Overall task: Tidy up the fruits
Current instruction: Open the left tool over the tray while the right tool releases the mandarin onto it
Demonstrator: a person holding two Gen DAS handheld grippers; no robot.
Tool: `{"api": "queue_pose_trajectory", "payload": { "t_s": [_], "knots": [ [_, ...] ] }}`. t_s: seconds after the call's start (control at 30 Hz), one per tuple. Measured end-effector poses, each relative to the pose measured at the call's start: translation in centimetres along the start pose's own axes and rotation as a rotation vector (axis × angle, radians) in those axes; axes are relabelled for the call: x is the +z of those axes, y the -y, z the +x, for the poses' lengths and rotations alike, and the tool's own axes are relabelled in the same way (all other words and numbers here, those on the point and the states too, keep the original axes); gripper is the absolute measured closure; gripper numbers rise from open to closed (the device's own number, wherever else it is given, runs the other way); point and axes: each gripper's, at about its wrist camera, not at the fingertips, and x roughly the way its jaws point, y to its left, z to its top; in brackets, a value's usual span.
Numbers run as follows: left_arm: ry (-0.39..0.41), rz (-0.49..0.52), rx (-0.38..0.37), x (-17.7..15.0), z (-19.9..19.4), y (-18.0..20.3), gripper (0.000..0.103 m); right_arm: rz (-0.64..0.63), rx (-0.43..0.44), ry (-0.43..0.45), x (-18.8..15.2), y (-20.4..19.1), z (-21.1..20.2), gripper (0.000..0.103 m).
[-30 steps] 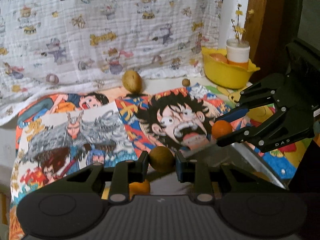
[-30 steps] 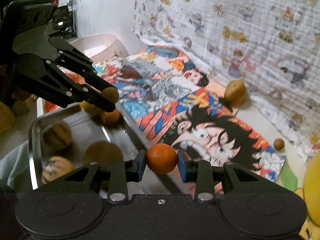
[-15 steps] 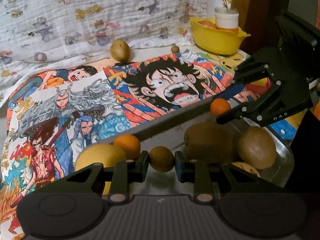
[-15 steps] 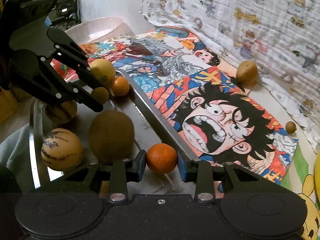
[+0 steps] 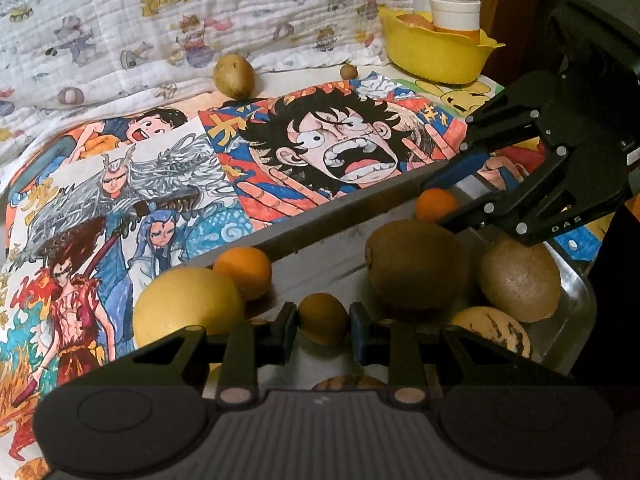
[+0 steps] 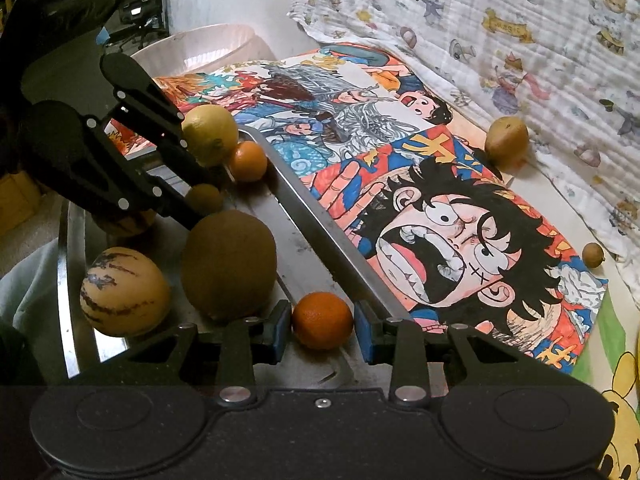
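A: What is the setting?

B: A table covered with bright cartoon drawings [image 5: 304, 152], a printed white cloth [image 5: 160, 32] hanging behind it, and a metal tray [image 5: 340, 208] at the near edge.

A: And the tongs?

B: The left gripper [image 5: 323, 326] is clamped on a small brown fruit [image 5: 323, 320] just above the tray floor. The right gripper [image 6: 322, 327] is pressed onto a small orange [image 6: 322, 320], low inside the tray beside its long rim.

A: What lies around them in the tray?

B: A large kiwi [image 6: 228, 266] sits between the two grippers, with a striped tan fruit [image 6: 124, 292] beside it toward the tray's outer side. A second kiwi [image 5: 520, 280] lies at the tray's right end. At the tray's other end, a yellow lemon [image 5: 188, 308] touches another orange [image 5: 243, 272] against the rim.

A: Outside the tray?

B: Well beyond the tray, a pale brown fruit [image 5: 234, 76] rests by the cloth, with a tiny brown one [image 5: 348, 71] nearby. A yellow bowl [image 5: 436, 56] holding a white cup [image 5: 455, 10] stands beyond the tray's right end.
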Motion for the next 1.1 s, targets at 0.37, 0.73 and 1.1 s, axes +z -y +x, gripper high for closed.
{"api": "queue_pose_trajectory", "payload": {
  "t_s": [0.37,0.73,1.1],
  "knots": [
    [-0.002,-0.005,0.002,0.2,0.0,0.0,0.065,0.011,-0.011,0.007,-0.1,0.3,-0.3,0.062],
    [0.047,0.015,0.040,0.2,-2.2,0.7,0.032,0.043,-0.047,0.045,-0.1,0.1,-3.0,0.040],
    [0.120,0.073,0.084,-1.8,-6.3,2.6,0.005,0.062,-0.003,0.097,-0.5,-1.7,-6.0,0.008]
  ]
}}
